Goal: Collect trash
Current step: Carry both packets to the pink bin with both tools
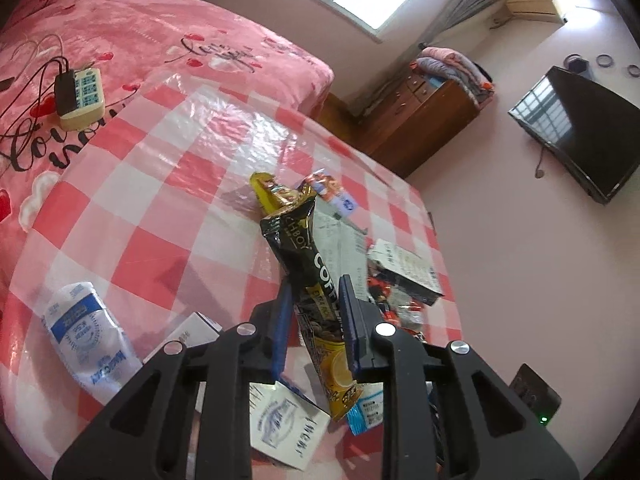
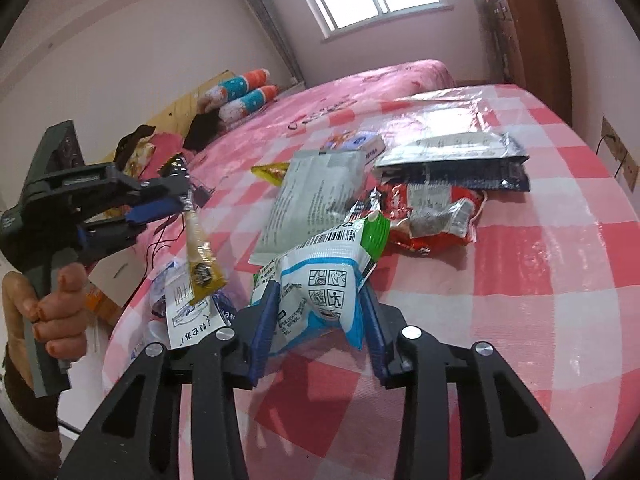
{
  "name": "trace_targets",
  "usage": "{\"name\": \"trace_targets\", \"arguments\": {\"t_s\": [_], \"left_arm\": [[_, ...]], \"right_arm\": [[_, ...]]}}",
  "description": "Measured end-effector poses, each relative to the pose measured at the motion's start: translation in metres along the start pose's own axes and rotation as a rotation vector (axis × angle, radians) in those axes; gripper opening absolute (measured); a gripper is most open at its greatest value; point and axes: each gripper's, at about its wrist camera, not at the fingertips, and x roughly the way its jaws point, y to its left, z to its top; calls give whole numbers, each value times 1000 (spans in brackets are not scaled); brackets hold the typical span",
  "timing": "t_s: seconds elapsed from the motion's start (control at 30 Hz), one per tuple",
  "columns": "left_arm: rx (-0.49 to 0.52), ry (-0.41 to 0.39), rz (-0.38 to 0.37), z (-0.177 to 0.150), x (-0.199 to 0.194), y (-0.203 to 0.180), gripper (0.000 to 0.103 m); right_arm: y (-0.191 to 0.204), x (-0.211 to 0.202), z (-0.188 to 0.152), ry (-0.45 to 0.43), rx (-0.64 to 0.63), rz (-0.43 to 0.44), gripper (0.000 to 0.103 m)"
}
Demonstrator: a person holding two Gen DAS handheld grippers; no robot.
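My left gripper (image 1: 316, 292) is shut on a black and gold coffee sachet (image 1: 308, 264) and holds it above the checked table (image 1: 160, 208). In the right wrist view that gripper (image 2: 180, 198) hangs at the left with the sachet (image 2: 200, 256) dangling from it. My right gripper (image 2: 320, 304) is shut on a blue and white snack bag (image 2: 324, 280) with a green end, just above the table. More wrappers lie on the table: a silver pouch (image 2: 312, 196), a red crumpled wrapper (image 2: 432, 216), a dark foil bag (image 2: 456, 160).
A white and blue packet (image 1: 88, 332) and white cartons (image 1: 284, 424) lie near the table's near edge. A pink bed (image 1: 160, 40) with a power strip (image 1: 80, 96) lies beyond the table. A wooden dresser (image 1: 420, 116) and a wall TV (image 1: 580, 128) stand at the right.
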Motion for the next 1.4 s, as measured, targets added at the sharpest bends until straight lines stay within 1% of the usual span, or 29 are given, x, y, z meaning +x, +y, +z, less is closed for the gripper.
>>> {"name": "trace_targets", "arguments": {"t_s": [0.17,0.33,0.5,0.83,1.13,1.4], "left_arm": [[16,-22,-33,-3,-21,-7,24],[19,-31,-47,-7,-37,-7,24],[9,-32,-55,-13,-53,1,24],[-22,-51,-62,-26,-83,25,24],[-59,-65,-56,-37,-107,52,24],[-91,-97,-34,-47,-137,80,24]], "right_arm": [[1,-8,1,-24,4,-14,41],[6,-16,3,-43,-2,-32,41],[9,-19,1,-43,-2,-47,41],[28,-28,0,-61,-18,-26,41],[56,-26,-2,-40,-38,33,41],[99,-20,-4,-2,-70,135,41]]}}
